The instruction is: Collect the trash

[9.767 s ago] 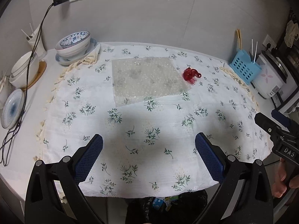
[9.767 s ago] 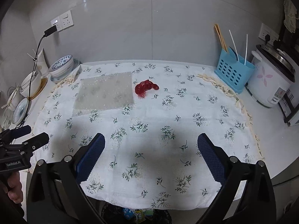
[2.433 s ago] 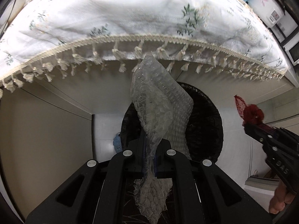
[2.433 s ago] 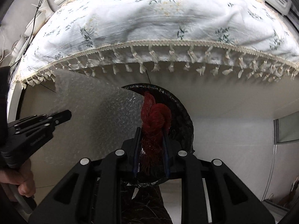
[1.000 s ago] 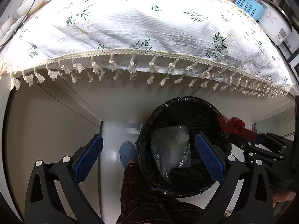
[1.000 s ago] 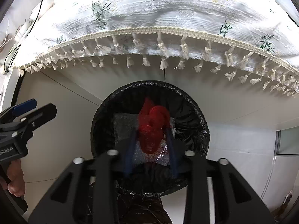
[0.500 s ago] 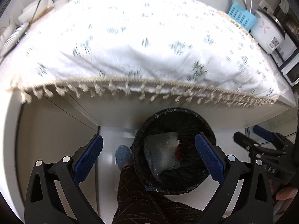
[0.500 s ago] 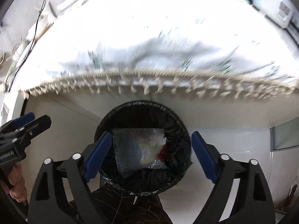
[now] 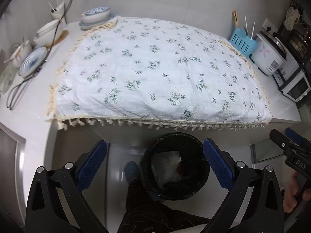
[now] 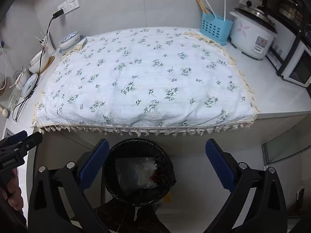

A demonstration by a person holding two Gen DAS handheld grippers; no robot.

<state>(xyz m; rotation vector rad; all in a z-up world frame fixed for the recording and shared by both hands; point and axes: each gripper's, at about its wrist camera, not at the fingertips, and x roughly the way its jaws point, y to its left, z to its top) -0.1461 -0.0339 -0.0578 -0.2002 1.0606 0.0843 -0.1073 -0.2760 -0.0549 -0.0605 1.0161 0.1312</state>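
Note:
A black-lined trash bin (image 9: 202, 161) (image 10: 136, 140) stands on the floor below the table's front edge. Inside it lie a sheet of bubble wrap (image 9: 165, 165) (image 10: 134, 170) and a red net (image 9: 181, 168) (image 10: 155, 174) beside it. My left gripper (image 9: 154, 145) hangs high above the bin, open and empty. My right gripper (image 10: 156, 144) is also above the bin; its jaws are opening wide with nothing between them. Each gripper shows at the edge of the other's view, the right gripper (image 9: 281, 141) and the left gripper (image 10: 21, 141). The flowered tablecloth (image 9: 155, 68) (image 10: 145, 73) is bare.
Bowls (image 9: 95, 15) and a plate (image 9: 33, 61) with a black cable sit at the table's left. A blue utensil basket (image 10: 213, 27), a rice cooker (image 10: 250, 36) and a small oven (image 10: 297, 68) stand at the right. A person's leg and slipper (image 9: 130, 170) are beside the bin.
Both grippers have risen, so the tabletop is in view again. The right gripper's jaws opened and the red net dropped out of them into the bin beside the bubble wrap.

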